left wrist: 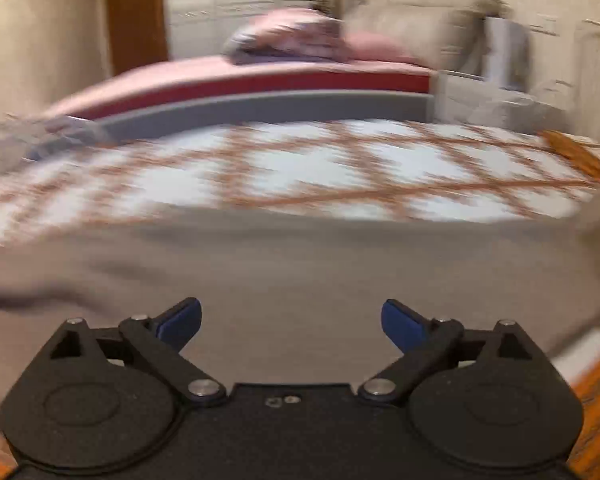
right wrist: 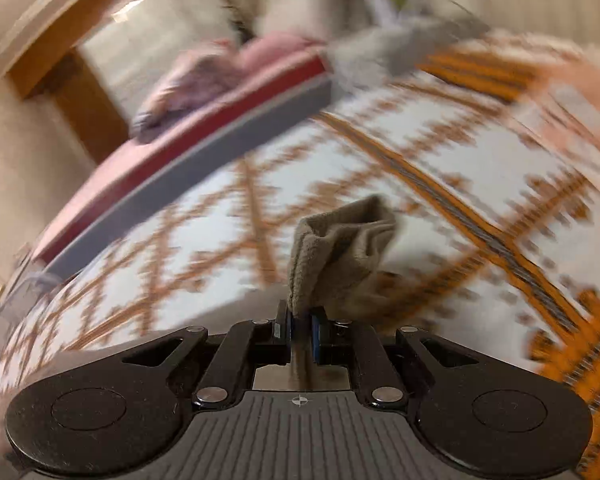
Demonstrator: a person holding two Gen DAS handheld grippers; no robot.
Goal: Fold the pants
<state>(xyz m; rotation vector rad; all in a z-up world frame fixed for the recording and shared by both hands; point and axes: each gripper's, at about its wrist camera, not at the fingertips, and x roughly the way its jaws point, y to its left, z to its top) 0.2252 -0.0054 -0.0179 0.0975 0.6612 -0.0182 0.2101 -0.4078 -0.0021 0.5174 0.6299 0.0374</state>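
Right claw [right wrist: 300, 334] clamped on pants [right wrist: 340, 256]; left claw [left wrist: 291, 322] agape, empty.

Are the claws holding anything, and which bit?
The right claw pinches a bunched edge of the brown pants. The left claw is open and holds nothing.

Colours & patterns, both wrist views

Your pants [left wrist: 300, 264] are plain taupe-grey; same taupe in the bunched fabric at 12 o'clock of your right gripper [right wrist: 300, 330]. Bedspread [left wrist: 300, 168] is white w/ orange-brown diamond lattice, solid orange stripes toward 2 o'clock in right view. Both grippers are black w/ blue pads [left wrist: 404, 322], incl. your left gripper [left wrist: 291, 320]. Mattress [left wrist: 260, 80] at 12 o'clock: pink top, red side, grey base. Pillow [left wrist: 288, 34] pink-purple print.
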